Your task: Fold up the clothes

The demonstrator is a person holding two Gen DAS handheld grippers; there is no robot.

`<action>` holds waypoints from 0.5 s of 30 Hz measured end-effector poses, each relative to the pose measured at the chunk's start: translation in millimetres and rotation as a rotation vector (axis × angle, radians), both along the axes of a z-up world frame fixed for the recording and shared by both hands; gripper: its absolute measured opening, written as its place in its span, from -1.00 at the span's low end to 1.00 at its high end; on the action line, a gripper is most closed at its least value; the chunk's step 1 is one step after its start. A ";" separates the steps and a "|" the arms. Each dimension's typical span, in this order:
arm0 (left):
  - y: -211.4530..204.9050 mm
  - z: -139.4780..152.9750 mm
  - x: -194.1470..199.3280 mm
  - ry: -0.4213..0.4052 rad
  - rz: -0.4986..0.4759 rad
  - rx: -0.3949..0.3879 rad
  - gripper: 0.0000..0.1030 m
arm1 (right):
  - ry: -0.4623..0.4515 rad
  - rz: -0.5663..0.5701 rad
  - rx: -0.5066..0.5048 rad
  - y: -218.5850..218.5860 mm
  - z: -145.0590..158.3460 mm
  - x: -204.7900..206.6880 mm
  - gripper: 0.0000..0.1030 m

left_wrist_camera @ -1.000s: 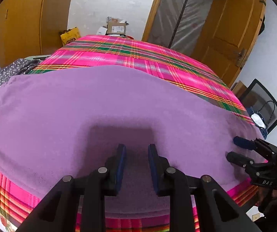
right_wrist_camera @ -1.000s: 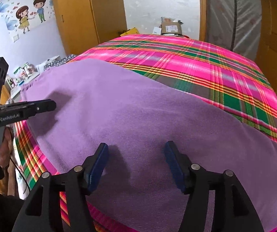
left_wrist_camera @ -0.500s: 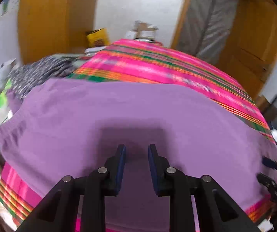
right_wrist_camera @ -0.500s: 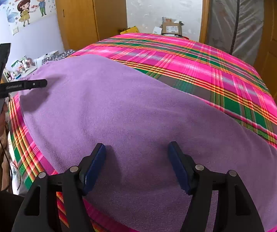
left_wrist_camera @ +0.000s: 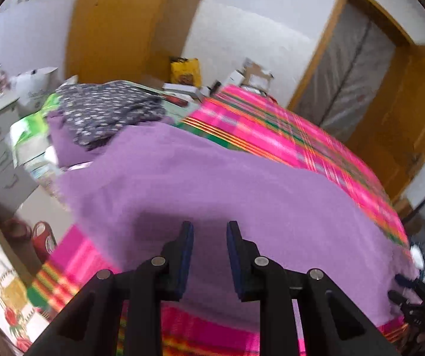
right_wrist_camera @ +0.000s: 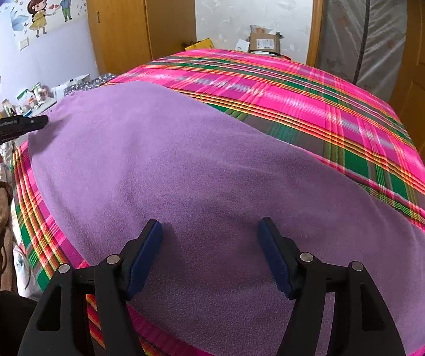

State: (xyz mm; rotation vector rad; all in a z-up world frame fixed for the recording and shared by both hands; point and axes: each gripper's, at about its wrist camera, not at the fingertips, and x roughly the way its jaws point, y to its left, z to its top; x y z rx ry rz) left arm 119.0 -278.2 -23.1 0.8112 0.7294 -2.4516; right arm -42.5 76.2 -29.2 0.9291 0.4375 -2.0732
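Left wrist view blurred; left gripper (left_wrist_camera: 209, 231) narrowly parted, right gripper (right_wrist_camera: 209, 231) wide apart over purple garment (right_wrist_camera: 212, 163).

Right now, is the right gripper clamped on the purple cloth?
No, in the right wrist view the right gripper stands wide open, its jaws well apart above the flat purple cloth with no fabric pinched between them.

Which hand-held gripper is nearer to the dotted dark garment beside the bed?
Left. The left hand-held gripper is at the purple cloth's end near the dotted garment; the right hand-held gripper is over the cloth's other end.
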 end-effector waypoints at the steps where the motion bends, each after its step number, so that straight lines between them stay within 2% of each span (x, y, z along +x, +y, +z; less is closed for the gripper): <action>1: -3.1 -0.5 5.3 0.002 0.016 0.004 -0.53 | 0.000 0.000 0.001 0.0 0.1 -0.2 0.36; 8: -24.0 -3.2 38.3 0.013 0.114 0.029 -0.48 | 0.002 0.007 0.003 -0.9 0.1 -1.9 0.39; 11: -28.8 -1.0 42.3 0.016 0.159 0.009 -0.48 | 0.002 0.013 0.001 -1.4 -0.4 -2.8 0.41; 15: -42.7 -7.1 46.2 0.030 0.213 0.047 -0.47 | 0.003 0.016 -0.005 -0.4 -1.1 -3.8 0.41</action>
